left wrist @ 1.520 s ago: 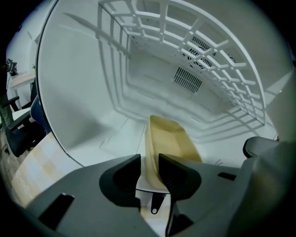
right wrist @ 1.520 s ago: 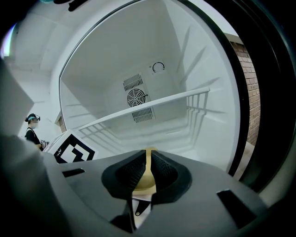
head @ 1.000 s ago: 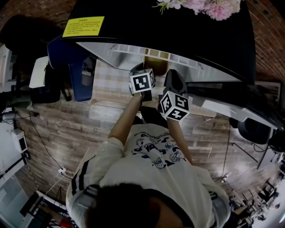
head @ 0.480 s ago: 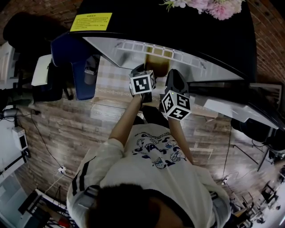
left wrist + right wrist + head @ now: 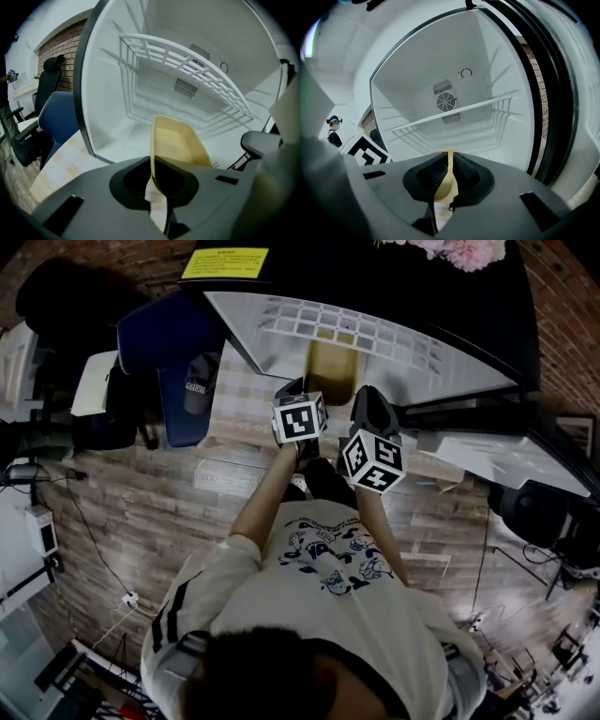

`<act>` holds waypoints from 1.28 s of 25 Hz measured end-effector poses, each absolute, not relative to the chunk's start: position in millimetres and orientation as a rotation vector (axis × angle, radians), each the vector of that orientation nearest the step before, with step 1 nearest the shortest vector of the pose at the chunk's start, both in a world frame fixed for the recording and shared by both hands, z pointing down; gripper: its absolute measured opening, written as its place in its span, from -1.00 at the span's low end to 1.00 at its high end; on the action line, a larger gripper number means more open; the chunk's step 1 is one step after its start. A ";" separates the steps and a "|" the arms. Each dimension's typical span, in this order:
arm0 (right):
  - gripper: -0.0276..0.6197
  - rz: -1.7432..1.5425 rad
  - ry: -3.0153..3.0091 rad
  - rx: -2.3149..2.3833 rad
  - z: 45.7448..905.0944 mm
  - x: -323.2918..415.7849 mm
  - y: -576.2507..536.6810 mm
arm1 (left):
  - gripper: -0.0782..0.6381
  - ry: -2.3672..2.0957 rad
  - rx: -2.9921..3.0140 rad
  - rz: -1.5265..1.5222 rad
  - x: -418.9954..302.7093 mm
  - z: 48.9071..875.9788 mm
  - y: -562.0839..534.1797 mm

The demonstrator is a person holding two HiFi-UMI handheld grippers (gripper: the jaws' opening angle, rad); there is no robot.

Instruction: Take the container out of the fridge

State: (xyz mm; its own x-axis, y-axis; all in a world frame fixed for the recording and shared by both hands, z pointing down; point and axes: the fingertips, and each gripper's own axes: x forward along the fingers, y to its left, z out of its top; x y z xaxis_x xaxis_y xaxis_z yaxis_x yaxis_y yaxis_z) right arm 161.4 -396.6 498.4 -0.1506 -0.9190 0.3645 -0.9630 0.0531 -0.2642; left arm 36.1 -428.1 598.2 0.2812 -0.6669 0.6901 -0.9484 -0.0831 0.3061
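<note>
A cream, open-topped container (image 5: 330, 371) sits low in the mouth of the open white fridge (image 5: 441, 352), just below the wire shelf (image 5: 352, 326). My left gripper (image 5: 296, 392) is shut on its left rim; in the left gripper view the cream container (image 5: 180, 143) runs forward from between the jaws of the left gripper (image 5: 153, 165). My right gripper (image 5: 367, 411) is shut on the other side, and in the right gripper view a thin edge of the container (image 5: 445, 180) is pinched in the right gripper (image 5: 449, 171). The marker cubes hide the pads in the head view.
The fridge door (image 5: 492, 454) stands swung open at the right. A blue chair (image 5: 169, 348) with a cap (image 5: 198, 382) on it stands left of the fridge, on the wood floor (image 5: 141, 512). Flowers (image 5: 455, 251) lie on the fridge top. A person (image 5: 333, 127) stands far off.
More of the fridge's inside and of the container now shows below the wire shelf. Both grippers keep their hold and stay close together.
</note>
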 end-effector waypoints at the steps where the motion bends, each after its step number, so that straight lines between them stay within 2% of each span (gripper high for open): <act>1: -0.75 0.687 -2.206 1.983 497.9 159.7 -393.4 | -0.69 -1.458 1.827 0.491 34.1 597.6 -424.4; 32: -0.76 0.623 -2.157 2.077 483.9 116.1 -270.1 | -0.69 -1.399 1.926 0.482 -11.1 575.0 -292.0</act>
State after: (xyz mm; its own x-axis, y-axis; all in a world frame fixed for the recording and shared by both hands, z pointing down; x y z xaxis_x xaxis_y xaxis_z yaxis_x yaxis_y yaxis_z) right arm 116.1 -270.1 483.9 -0.0761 -0.9393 0.3346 -0.9730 -0.0034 -0.2306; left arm -11.1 -292.0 575.0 0.3483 -0.6722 0.6533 -0.9320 -0.1737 0.3181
